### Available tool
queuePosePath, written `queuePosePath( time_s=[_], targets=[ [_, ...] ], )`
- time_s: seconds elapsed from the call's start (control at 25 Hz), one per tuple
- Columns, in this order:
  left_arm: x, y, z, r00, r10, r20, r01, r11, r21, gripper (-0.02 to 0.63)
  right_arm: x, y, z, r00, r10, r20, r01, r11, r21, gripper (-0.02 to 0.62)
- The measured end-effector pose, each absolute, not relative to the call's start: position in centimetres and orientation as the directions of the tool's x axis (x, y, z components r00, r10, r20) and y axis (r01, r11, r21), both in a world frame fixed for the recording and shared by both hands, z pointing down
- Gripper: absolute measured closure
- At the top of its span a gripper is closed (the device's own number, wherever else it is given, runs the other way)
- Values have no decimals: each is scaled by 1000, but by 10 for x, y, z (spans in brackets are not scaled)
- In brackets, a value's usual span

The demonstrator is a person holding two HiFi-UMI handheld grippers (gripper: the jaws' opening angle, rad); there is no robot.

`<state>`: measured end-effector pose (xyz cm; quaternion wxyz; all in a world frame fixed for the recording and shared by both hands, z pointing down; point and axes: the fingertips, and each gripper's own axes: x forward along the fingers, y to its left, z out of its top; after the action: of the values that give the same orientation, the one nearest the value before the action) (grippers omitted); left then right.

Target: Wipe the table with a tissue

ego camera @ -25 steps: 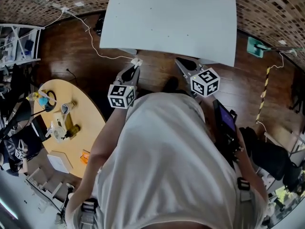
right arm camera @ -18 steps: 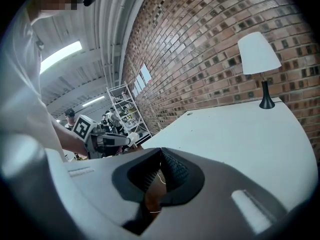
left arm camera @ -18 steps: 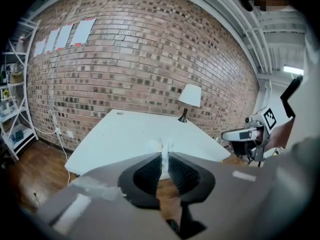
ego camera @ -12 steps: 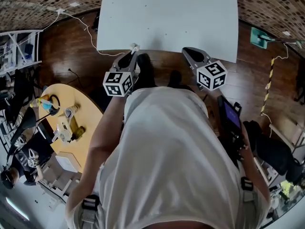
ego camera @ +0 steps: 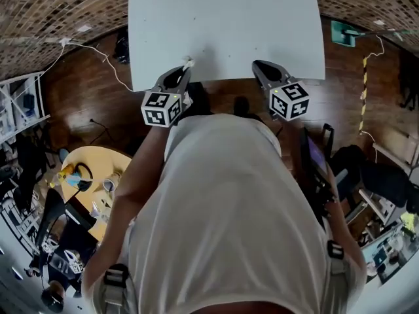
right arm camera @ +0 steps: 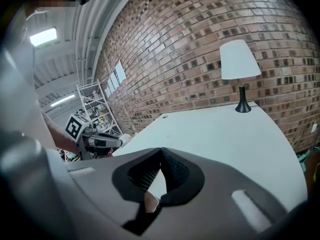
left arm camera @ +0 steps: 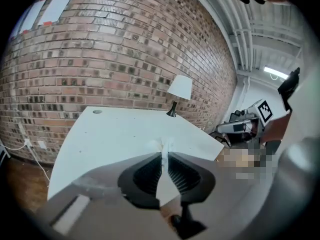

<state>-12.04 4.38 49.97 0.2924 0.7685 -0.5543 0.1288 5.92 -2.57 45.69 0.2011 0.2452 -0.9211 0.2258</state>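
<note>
The white table (ego camera: 226, 25) fills the top of the head view, and both grippers hover at its near edge. My left gripper (ego camera: 186, 67) is shut on a small white tissue (ego camera: 188, 63) that pokes out past its tips. In the left gripper view the tissue (left arm camera: 165, 146) is pinched between the black pads, with the table (left arm camera: 110, 134) stretching ahead. My right gripper (ego camera: 258, 65) sits further right along the same edge. Its jaws (right arm camera: 161, 150) meet at the tips with nothing between them. In the right gripper view the left gripper (right arm camera: 100, 141) shows at the left, beside the table (right arm camera: 225, 134).
A white-shaded lamp (left arm camera: 179, 90) (right arm camera: 240, 64) stands at the table's far edge before a brick wall. A round yellow side table (ego camera: 98, 175) with small items is at the left, and a white cable (ego camera: 98, 57) lies on the wooden floor. Black equipment (ego camera: 314, 162) stands at the right.
The person has stepped toward the white table. Both grippers have moved forward from over the floor to the table's near edge. The left gripper still holds the tissue.
</note>
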Motion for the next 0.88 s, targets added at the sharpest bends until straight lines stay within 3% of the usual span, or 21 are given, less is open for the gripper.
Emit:
queuePosePath(
  time_s=[0.52, 0.88],
  targets=[
    [-250, 35, 520, 354, -756, 551, -924, -193, 329, 561, -58, -49, 435, -781, -408, 472, -551, 806, -215, 588],
    [-288, 42, 545, 304, -753, 584, -932, -109, 345, 561, -81, -53, 430, -776, -410, 480, -548, 815, -188, 588]
  ],
)
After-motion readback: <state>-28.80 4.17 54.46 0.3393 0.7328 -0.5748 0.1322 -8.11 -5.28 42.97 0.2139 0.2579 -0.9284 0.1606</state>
